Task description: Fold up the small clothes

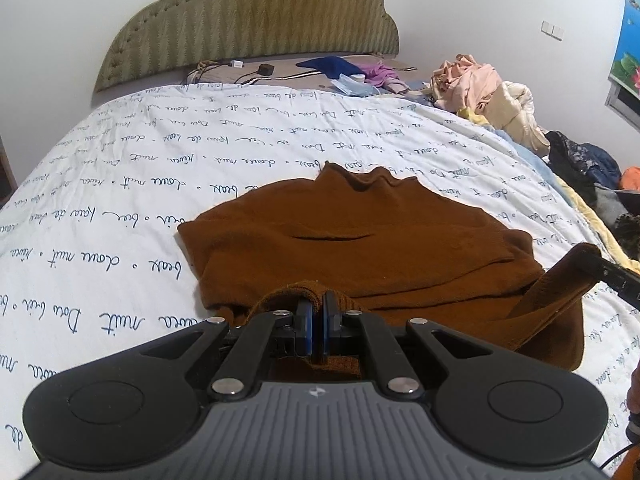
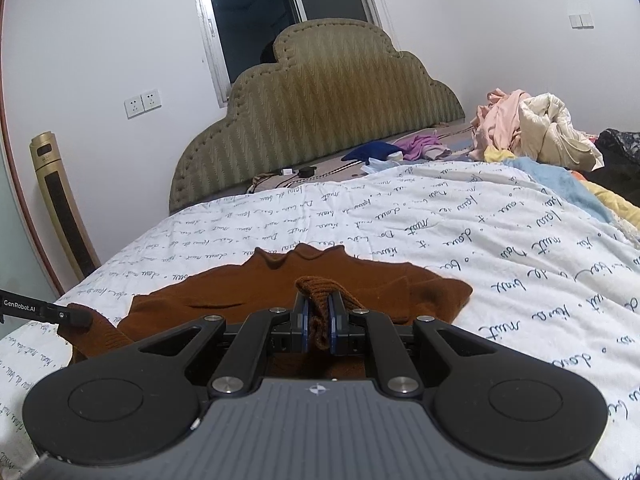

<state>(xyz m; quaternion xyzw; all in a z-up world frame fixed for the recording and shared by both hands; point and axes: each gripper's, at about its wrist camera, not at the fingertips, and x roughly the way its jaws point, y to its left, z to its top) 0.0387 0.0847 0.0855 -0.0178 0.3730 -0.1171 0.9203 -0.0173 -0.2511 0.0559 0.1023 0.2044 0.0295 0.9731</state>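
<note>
A brown knitted sweater [image 1: 360,236] lies spread on the white bedspread with blue script [image 1: 120,208], its neck toward the headboard. My left gripper [image 1: 318,300] is shut on the sweater's near hem, the ribbed edge bunched over its blue pads. In the right wrist view the same sweater [image 2: 360,280] lies ahead, and my right gripper [image 2: 318,308] is shut on a thick fold of its ribbed hem. Each gripper shows in the other's view: the right gripper [image 1: 600,268] holds a lifted edge at the right, the left gripper [image 2: 76,316] pinches the hem at the left.
A padded green headboard [image 2: 320,120] stands at the far end. A pile of pink and cream clothes [image 1: 488,96] and dark garments [image 1: 580,160] crowd the bed's right side. Small items, cables and a blue cloth [image 1: 332,66] lie near the headboard. A tall gold fan [image 2: 60,208] stands at the left.
</note>
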